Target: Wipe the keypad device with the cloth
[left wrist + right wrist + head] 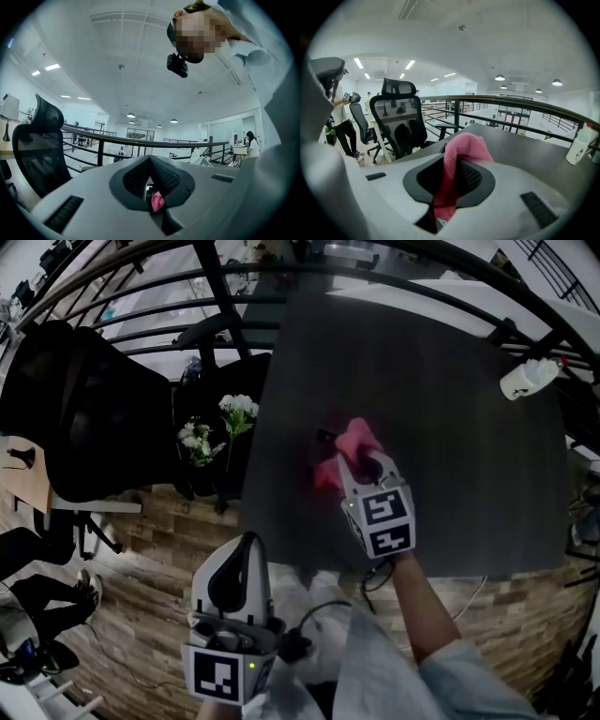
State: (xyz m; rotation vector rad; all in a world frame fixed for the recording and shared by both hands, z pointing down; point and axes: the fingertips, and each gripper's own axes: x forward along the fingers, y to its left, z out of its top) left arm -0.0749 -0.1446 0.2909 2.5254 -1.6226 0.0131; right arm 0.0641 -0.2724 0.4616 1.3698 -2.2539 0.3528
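Note:
My right gripper is over the dark grey table, shut on a pink cloth that bunches out past its fingertips. In the right gripper view the cloth hangs between the jaws of the right gripper and hides what lies under it. A small dark object, perhaps the keypad device, peeks out at the cloth's left edge. My left gripper is held off the table near the person's body, shut and empty. Through the left gripper only a far sliver of pink shows.
A white bottle stands at the table's far right edge. White flowers and a black mesh office chair sit on the floor left of the table. A black railing runs behind. A cable trails from the left gripper.

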